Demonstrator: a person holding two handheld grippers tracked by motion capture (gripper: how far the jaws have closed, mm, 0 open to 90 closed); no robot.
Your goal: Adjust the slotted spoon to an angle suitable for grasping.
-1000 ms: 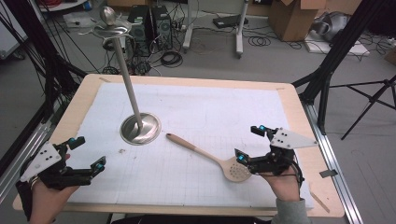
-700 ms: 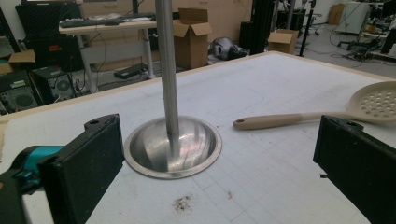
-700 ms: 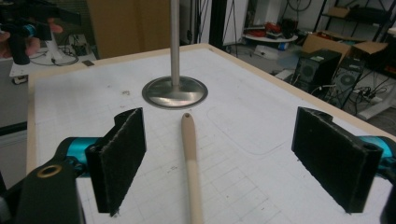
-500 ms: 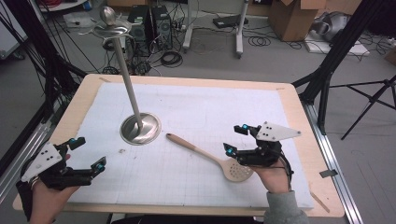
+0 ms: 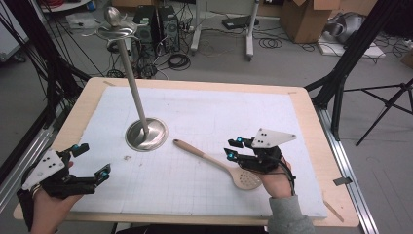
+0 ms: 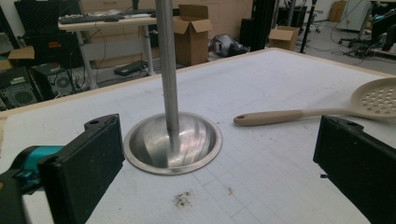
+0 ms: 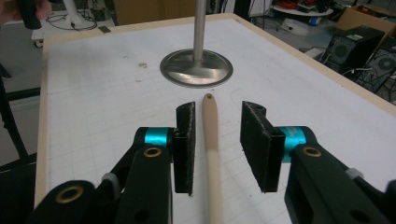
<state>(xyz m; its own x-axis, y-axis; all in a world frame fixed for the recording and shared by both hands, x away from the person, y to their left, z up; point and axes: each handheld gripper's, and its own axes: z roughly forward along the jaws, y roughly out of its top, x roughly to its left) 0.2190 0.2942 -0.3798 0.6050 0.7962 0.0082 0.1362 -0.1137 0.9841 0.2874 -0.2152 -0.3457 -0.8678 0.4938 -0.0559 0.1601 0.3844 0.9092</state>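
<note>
**Right jaws open astride the spoon handle**

Your right gripper (image 5: 237, 147) sits low near the front right of the table (image 5: 311, 122), jaws parted with a gap on each side of the handle of the wooden spoon (image 7: 212, 140); neither pad touches it. The spoon lies flat on the white mat (image 5: 219, 117), its slotted bowl nearest you by your right hand (image 5: 275, 180) and its handle tip pointing away toward the metal stand. Your left gripper (image 5: 92, 161) is held at the front left corner, jaws spread wide and holding nothing. Farther out, left of centre, the stand's round base (image 5: 146, 134) rests on the mat, just beyond the handle tip, with its pole (image 5: 131, 73) rising from it
</note>
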